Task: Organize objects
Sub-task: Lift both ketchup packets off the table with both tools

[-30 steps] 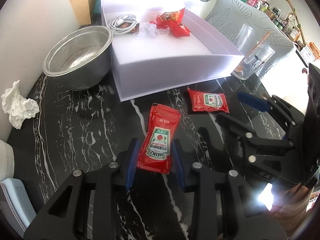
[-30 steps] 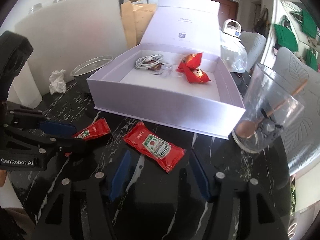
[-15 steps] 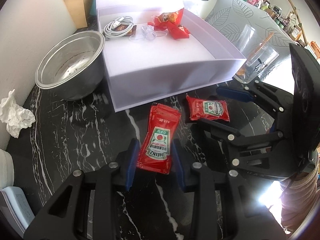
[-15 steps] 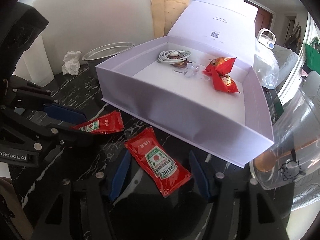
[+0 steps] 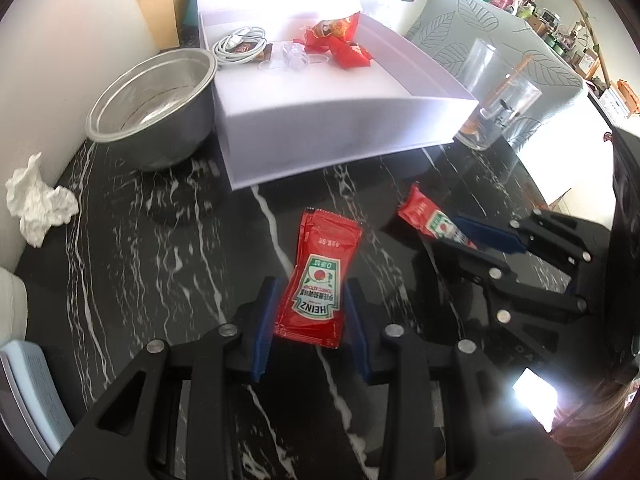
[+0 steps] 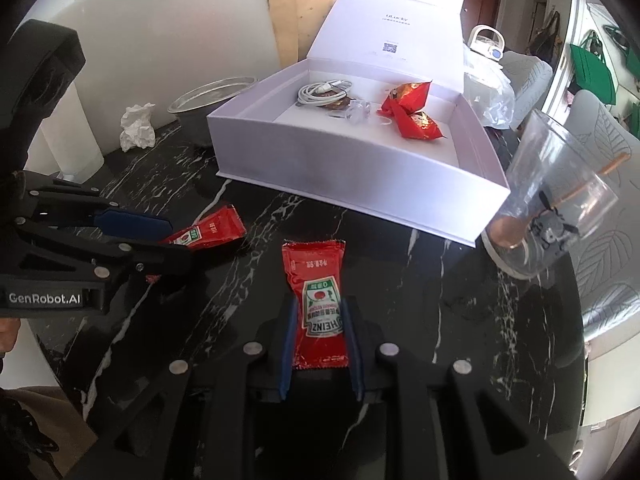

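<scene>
**Two ketchup sachets gripped, white box lying open**

The left hand-held gripper [image 5: 310, 316] is clamped on a ketchup sachet [image 5: 318, 280], its blue pads pressing the lower edges while the packet's upper end lies toward the box. The right hand-held gripper [image 6: 319, 340] has just been closing, and its jaws now pinch a second ketchup sachet [image 6: 318, 304] at the printed label end; the rest of that packet sticks out forward over the black marbled bench [image 6: 400, 280]. From the left wrist view, this second sachet shows only partly beside the right tool's blue pad.

Behind both sachets sits the white box [image 6: 360, 176], its hinged lid [image 6: 396, 28] standing upright at the back. Inside, toward the far side, lie a coiled white cable [image 6: 324, 90], a small clear plastic piece [image 6: 358, 111] just beside it, and red snack packets [image 6: 412, 114] to the right. The near half of the box floor is bare.

To the left of the box stands a metal bowl [image 5: 154, 98], touching or nearly touching the box wall; I cannot tell which. A crumpled tissue [image 5: 38, 200] lies on the bench farther left. At the box's right corner stands a clear glass [image 6: 556, 208] holding a wooden spoon [image 6: 560, 200] that leans against its wall.
</scene>
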Tool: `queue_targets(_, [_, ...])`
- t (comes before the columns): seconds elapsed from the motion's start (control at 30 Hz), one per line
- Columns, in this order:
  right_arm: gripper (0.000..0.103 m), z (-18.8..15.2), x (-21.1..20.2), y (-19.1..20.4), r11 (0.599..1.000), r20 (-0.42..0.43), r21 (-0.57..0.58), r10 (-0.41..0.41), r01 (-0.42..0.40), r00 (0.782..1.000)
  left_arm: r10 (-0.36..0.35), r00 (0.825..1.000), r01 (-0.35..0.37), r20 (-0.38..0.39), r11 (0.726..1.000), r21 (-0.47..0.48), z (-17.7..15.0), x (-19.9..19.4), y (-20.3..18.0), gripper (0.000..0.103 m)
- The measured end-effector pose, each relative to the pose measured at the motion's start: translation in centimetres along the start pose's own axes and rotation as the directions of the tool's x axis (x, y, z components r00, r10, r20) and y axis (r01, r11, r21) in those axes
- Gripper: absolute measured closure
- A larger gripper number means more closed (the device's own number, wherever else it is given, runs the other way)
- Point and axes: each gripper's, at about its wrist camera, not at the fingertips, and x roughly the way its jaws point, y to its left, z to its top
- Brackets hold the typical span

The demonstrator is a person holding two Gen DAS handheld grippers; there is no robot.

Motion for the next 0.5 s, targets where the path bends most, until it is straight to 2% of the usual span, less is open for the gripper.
queue_targets(0.2, [0.081, -1.5, -1.4, 0.5, 0.999, -0.003, 0.049, -0.002, 0.002, 1.000, -0.016, 1.000, 0.016, 0.010, 1.000, 0.008, -1.0, -1.1, 0.2, 0.071])
queue_targets(0.37, [0.081, -2.2, -1.7, 1.4, 0.999, -0.003, 0.044, 0.001, 0.000, 1.000, -0.031, 0.999, 0.032, -0.010, 0.999, 0.034, -1.4, -1.2, 0.1, 0.071])
queue_targets(0.5, [0.080, -2.4, -1.2, 1.9, 0.999, -0.020, 0.035, -0.010, 0.011, 1.000, -0.017, 1.000, 0.018, -0.008, 0.998, 0.058, -1.3, -1.1, -0.1, 0.071])
